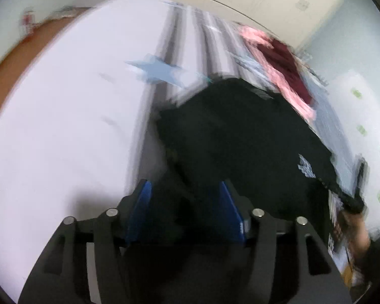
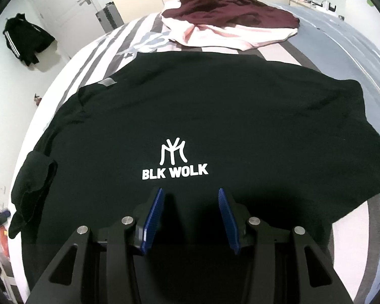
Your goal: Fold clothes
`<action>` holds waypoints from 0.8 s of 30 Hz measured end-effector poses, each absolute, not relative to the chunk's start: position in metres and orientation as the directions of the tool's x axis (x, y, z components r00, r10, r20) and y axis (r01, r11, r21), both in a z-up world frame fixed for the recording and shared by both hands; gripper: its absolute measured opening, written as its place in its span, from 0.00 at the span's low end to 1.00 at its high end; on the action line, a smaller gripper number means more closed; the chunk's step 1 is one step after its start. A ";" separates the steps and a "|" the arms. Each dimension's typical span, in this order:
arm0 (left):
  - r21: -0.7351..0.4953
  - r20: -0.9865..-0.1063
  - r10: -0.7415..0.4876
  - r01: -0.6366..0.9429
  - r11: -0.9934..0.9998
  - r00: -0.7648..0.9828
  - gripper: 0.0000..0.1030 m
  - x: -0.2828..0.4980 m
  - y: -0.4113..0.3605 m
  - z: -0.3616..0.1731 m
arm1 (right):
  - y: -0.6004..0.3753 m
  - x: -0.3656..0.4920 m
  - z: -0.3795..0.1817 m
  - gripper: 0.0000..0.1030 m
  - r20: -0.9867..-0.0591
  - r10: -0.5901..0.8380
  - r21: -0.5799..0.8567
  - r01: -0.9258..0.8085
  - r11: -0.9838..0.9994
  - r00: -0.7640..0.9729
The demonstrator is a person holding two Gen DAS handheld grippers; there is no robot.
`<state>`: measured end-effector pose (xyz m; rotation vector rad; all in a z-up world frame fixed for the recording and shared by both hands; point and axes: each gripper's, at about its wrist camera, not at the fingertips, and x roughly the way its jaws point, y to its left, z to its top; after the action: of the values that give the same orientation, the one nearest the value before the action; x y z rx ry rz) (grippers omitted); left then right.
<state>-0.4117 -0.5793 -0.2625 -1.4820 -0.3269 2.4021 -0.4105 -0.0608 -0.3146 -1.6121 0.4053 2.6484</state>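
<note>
The black T-shirt [image 2: 202,116] lies spread flat on the bed [image 2: 342,58], its white "BLK WOLK" print [image 2: 174,171] facing up and one sleeve [image 2: 33,185] folded over near the bed's left edge. The cloth looks soft and matte, with a small grey label [image 2: 106,82] at the far left corner.

The right gripper [image 2: 190,210] hovers just above the near edge of the shirt, its ribbed blue pads [image 2: 152,217] standing apart with nothing pinched between them. The left gripper [image 1: 185,202] is likewise parted over the shirt's dark fabric [image 1: 240,136]; that view is heavily smeared, so whether its pads brush the cloth cannot be told.

Beyond the shirt, a crumpled maroon garment [image 2: 230,10] sits on top of a pale pink one [image 2: 215,35], well apart from the shirt at the far side of the bed. The bedcover is striped grey and white with a pale blue star [image 1: 159,72]. A black jacket with white stripes [image 2: 25,40] hangs by the white door [image 2: 71,5]. Nothing lies on the shirt itself.
</note>
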 end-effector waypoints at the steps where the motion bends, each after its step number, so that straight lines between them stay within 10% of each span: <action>1: -0.332 -0.831 0.332 -0.080 -0.940 -0.446 0.53 -0.426 -0.590 -0.265 | -0.061 -0.411 -0.315 0.41 -0.876 -0.121 0.213 -0.149 -0.966 -0.468; 7: -0.423 -0.838 0.412 -0.052 -0.905 -0.357 0.53 -0.491 -0.579 -0.294 | -0.053 -0.411 -0.318 0.41 -0.879 -0.104 0.203 -0.167 -0.965 -0.465; 11: -0.398 -0.852 0.417 -0.127 -0.909 -0.317 0.03 -0.508 -0.559 -0.305 | -0.043 -0.412 -0.322 0.41 -0.884 -0.091 0.192 -0.178 -0.965 -0.458; 24: -0.078 -0.875 0.139 -0.148 -0.986 -0.464 0.04 -0.591 -0.556 -0.272 | -0.026 -0.418 -0.325 0.41 -0.880 -0.087 0.202 -0.203 -0.958 -0.467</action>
<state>-0.5908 -0.5563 -0.2722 -1.5240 0.0142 2.5534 -0.4184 -0.0257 -0.3247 -1.5836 0.4319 2.5980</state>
